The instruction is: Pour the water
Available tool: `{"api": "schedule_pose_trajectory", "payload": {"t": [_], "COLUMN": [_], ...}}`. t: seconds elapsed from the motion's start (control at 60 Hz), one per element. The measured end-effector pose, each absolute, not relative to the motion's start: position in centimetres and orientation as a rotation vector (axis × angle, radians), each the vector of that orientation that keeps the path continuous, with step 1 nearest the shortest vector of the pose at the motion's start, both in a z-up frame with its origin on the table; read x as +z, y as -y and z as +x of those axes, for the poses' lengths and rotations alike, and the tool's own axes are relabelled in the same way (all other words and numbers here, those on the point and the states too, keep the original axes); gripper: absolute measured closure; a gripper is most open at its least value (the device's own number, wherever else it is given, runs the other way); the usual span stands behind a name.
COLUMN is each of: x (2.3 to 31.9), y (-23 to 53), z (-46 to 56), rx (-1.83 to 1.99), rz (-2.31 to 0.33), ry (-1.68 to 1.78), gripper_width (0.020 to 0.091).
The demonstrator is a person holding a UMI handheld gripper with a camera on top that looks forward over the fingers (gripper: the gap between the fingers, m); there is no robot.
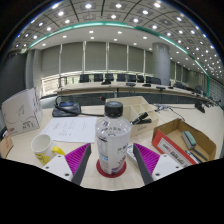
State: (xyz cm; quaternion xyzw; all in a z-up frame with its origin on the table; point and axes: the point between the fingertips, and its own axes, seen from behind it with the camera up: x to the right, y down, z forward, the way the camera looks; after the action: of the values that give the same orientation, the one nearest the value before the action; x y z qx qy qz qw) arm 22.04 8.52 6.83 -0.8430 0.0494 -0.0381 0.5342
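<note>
A clear plastic water bottle (112,135) with a black cap and a printed label stands upright on a red coaster (111,168) on the wooden table (70,175). It stands between the fingers of my gripper (112,160), with a gap at each side. The gripper is open; its magenta pads (74,156) flank the bottle without touching it. A white paper cup (41,148) with a yellowish inside stands on the table to the left, just outside the left finger.
An open cardboard box (183,141) with items inside lies to the right. Papers (70,128), a black device (66,105) and a white carton (20,110) lie beyond the bottle. Conference desks and chairs line the far side of the room.
</note>
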Motion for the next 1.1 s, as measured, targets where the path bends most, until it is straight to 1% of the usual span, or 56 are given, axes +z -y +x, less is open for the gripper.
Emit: {"api": "schedule_pose_trajectory", "payload": {"t": [0.083, 0.217, 0.45, 0.583, 0.7, 0.883, 1.1], "x": [8.2, 11.3, 16.1, 19.2, 21.0, 22.7, 22.8], "y": [-6.7, -1.9, 10.5, 17.0, 21.2, 25.3, 27.1], "z": [21.9, 19.5, 14.1, 10.8, 8.7, 7.6, 8.2], "rx": [-0.123, -0.121, -0.142, -0.131, -0.138, -0.175, -0.228], "rz": [-2.029, -2.063, -2.209, -2.222, -2.215, -2.194, -2.2], "ry": [-0.111, -0.121, -0.143, -0.131, -0.106, -0.092, -0.073], "gripper_width": [0.0245, 0.0245, 0.0246, 0.0241, 0.0243, 0.0242, 0.0247]}}
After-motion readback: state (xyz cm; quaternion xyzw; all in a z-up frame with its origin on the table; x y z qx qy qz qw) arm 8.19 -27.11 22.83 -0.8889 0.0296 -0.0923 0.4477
